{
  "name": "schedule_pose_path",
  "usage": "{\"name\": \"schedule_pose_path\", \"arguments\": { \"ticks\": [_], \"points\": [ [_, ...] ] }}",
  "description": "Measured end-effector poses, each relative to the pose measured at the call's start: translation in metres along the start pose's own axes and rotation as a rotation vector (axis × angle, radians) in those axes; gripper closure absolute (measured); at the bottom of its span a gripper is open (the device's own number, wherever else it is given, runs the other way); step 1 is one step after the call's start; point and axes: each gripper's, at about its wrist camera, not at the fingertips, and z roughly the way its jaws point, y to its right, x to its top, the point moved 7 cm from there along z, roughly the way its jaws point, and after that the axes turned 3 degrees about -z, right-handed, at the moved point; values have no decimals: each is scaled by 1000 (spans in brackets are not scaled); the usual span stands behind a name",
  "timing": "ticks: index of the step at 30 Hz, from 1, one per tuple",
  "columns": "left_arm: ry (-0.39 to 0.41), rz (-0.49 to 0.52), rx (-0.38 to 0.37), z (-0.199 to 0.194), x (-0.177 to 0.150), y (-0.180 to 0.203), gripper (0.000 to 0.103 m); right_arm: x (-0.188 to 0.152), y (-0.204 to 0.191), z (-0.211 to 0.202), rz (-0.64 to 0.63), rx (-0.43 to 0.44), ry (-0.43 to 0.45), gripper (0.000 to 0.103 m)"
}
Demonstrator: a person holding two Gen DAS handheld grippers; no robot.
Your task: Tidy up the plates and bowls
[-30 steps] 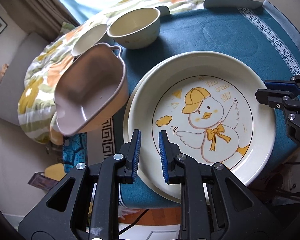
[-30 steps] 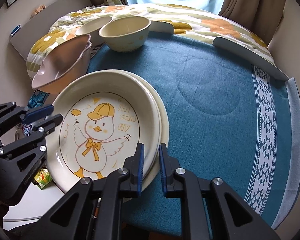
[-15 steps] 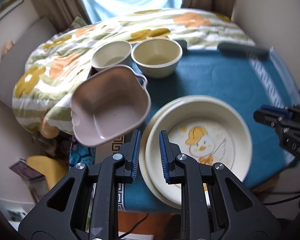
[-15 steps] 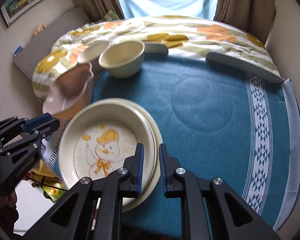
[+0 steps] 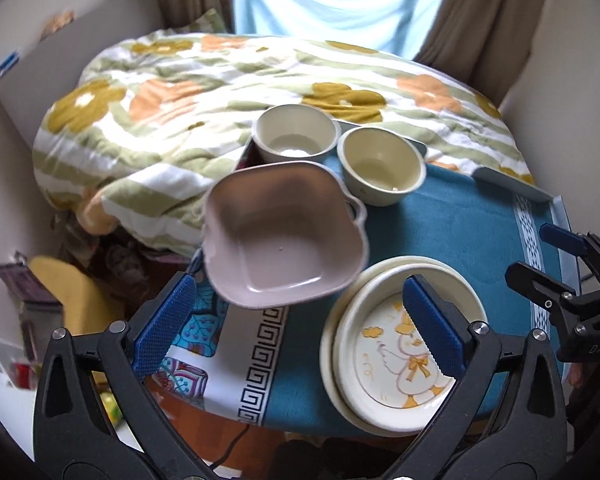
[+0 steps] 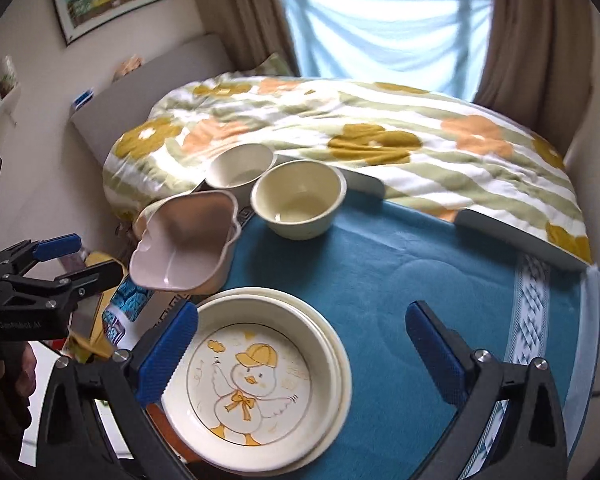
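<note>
1. The duck plate [image 6: 256, 388], cream with a yellow-capped duck drawn inside, sits nested on a second cream plate [image 6: 336, 364] at the desk's [image 6: 420, 264] near edge, on the teal cloth [image 5: 460, 232].
2. The pink square bowl [image 5: 280, 236] lies tilted, seemingly overhanging the desk's left edge, though blur makes its support hard to judge.
3. Two cream round bowls [image 5: 380, 164] [image 5: 296, 132] stand side by side at the far edge, beside the flowered quilt [image 6: 380, 136].
4. The left gripper [image 5: 296, 328] is spread wide and holding nothing; the pink bowl appears between and beyond its fingers [image 5: 164, 324].
5. The right gripper [image 6: 300, 356] is likewise wide and holding nothing, with the duck plate showing between its fingers [image 6: 168, 356].
</note>
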Motion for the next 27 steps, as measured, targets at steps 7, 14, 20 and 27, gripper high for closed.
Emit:
{"name": "schedule_pose_path", "arguments": {
  "ticks": [7, 14, 20, 27],
  "points": [
    [-44, -119, -19, 36, 2, -56, 5, 16, -24, 67, 26, 80, -91, 0],
    [-141, -170, -119, 91, -2, -69, 39, 14, -44, 132, 53, 119, -166, 30],
    [-196, -181, -147, 125, 0, -68, 60, 12, -54, 161, 56, 126, -212, 52],
    [-220, -167, -113, 145, 4, -73, 87, 12, -61, 174, 40, 121, -242, 83]
  ]
}}
